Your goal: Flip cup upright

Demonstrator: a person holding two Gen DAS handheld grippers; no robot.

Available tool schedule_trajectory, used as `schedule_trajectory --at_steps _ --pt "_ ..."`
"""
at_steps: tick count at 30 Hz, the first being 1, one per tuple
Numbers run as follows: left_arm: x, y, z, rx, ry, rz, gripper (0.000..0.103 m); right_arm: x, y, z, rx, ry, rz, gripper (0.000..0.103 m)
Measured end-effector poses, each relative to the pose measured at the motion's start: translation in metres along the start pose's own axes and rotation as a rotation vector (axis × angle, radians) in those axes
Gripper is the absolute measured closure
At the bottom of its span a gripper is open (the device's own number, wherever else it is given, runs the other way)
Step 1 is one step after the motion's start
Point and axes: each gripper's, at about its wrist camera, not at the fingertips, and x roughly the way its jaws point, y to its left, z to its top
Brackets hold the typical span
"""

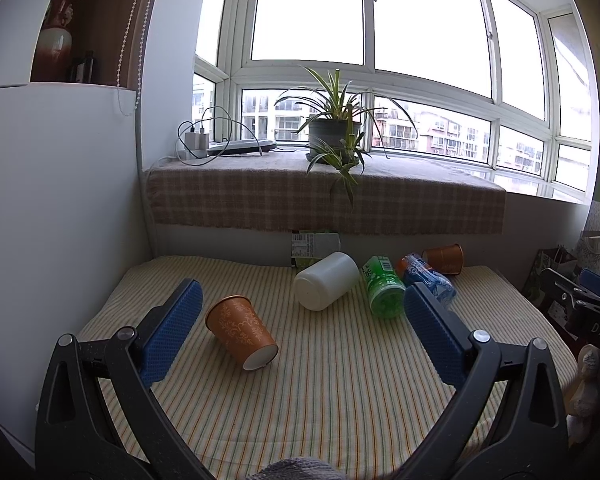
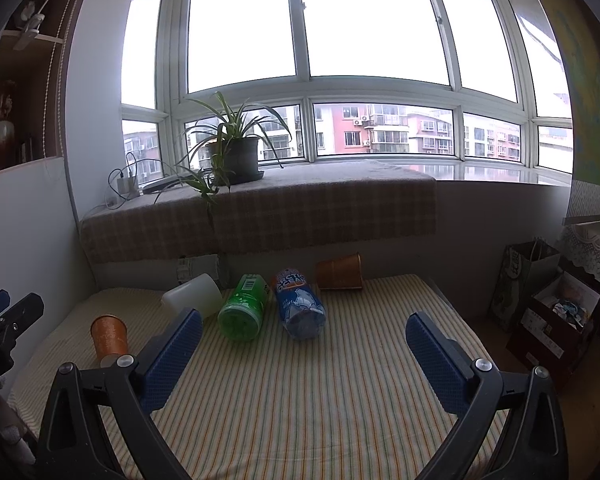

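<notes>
An orange patterned paper cup lies on its side on the striped table, its base toward me; it also shows in the right wrist view at the left. A second orange cup lies on its side at the back right, also in the right wrist view. My left gripper is open and empty, the near cup just inside its left finger. My right gripper is open and empty above the table's middle.
A white plastic cup, a green bottle and a blue bottle lie on their sides at the back. A plaid-covered sill with a potted plant stands behind. Bags and boxes stand right of the table.
</notes>
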Motion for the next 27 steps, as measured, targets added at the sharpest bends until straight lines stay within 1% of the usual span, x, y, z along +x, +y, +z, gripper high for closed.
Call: schedule_trajectory --at_steps 12,17,23,27 --pt "-0.001 -0.003 -0.003 -0.003 0.004 0.004 0.001 0.003 0.006 -0.002 -0.008 0.009 0.014 0.000" --pt "-0.003 0.005 -0.005 -0.021 0.009 0.018 0.001 0.008 0.012 -0.004 -0.012 0.024 0.029 0.000" --pt "-0.003 0.026 -0.012 -0.034 0.038 0.044 0.001 0.022 0.024 -0.005 -0.045 0.065 0.084 0.000" --pt "-0.005 0.039 -0.018 -0.035 0.057 0.071 0.001 0.038 0.039 -0.003 -0.059 0.105 0.150 0.000"
